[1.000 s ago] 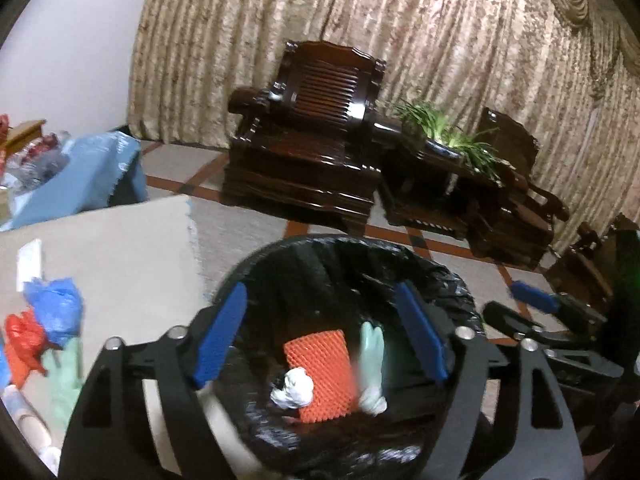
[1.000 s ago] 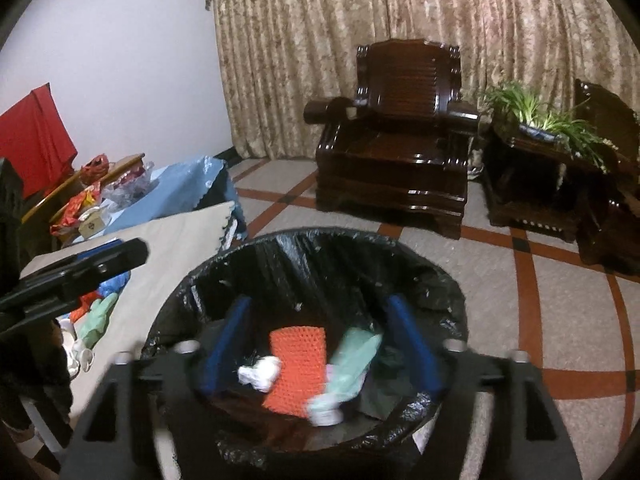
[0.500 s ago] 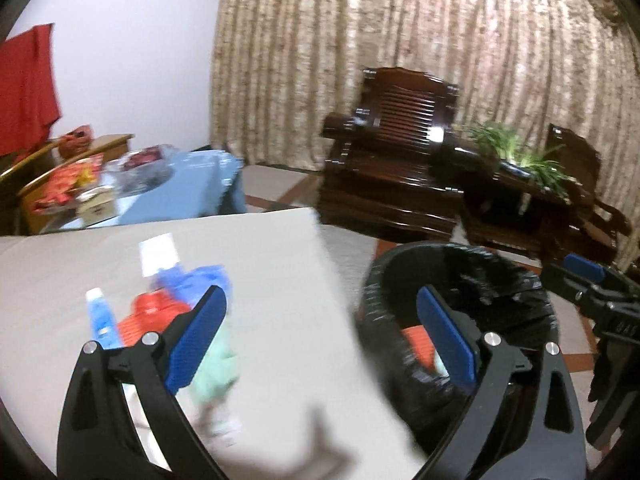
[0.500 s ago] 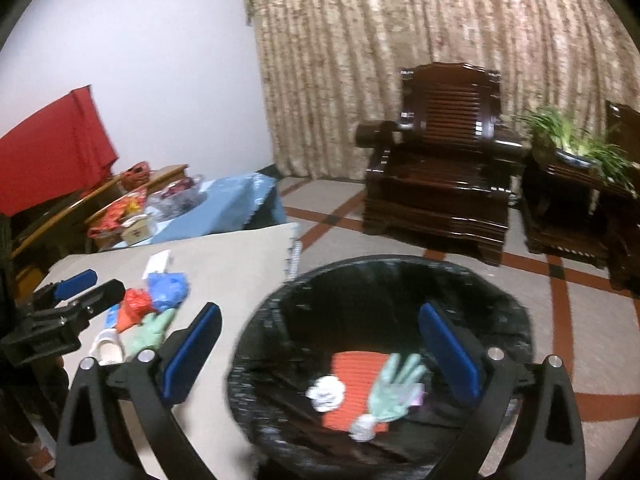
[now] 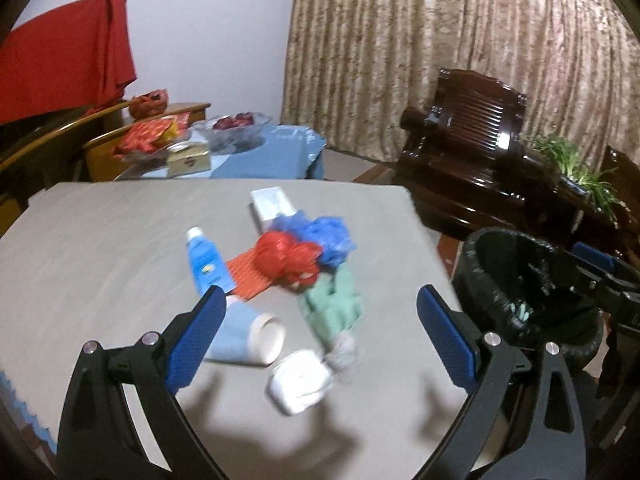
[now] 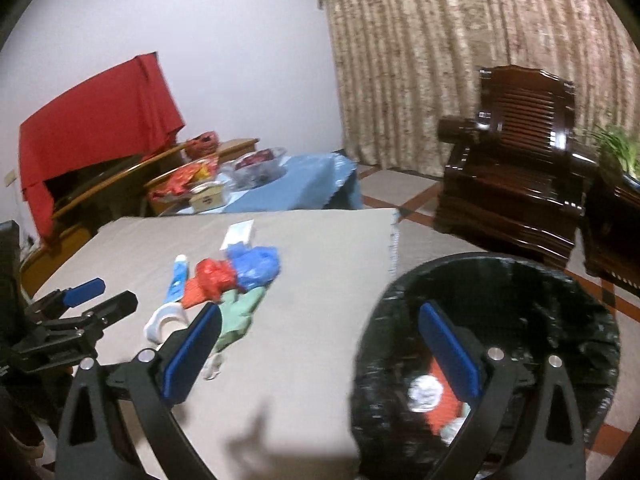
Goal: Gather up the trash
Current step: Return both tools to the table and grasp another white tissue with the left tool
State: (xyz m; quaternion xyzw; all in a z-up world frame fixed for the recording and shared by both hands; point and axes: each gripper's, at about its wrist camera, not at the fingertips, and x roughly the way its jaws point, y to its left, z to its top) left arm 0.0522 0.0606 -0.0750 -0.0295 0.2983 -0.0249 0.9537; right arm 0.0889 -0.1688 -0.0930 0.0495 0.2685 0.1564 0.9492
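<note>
A heap of trash lies mid-table in the left wrist view: a red plastic bag [image 5: 286,258], a blue plastic bag [image 5: 326,236], a green glove [image 5: 332,308], a blue tube [image 5: 206,264], orange mesh [image 5: 248,276], a white paper wad [image 5: 300,380] and a white box [image 5: 272,204]. My left gripper [image 5: 320,312] hangs open just above the near side of the heap, empty. My right gripper [image 6: 320,320] is open and empty too, straddling the table's corner and the black-lined bin [image 6: 400,292]. Orange mesh [image 6: 440,404] and a white wad [image 6: 424,392] lie in the bin.
The grey table [image 5: 100,248] ends at its right edge beside the bin [image 5: 480,264]. Behind stand a blue-clothed side table [image 5: 260,156] with dishes, a red cloth [image 5: 68,60] over a chair, a dark wooden armchair [image 5: 472,128], a potted plant [image 5: 576,164] and curtains.
Both grippers swung left, away from over the bin and toward the table. The trash heap now fills the left wrist view. The green glove dropped earlier rests in the bin.
</note>
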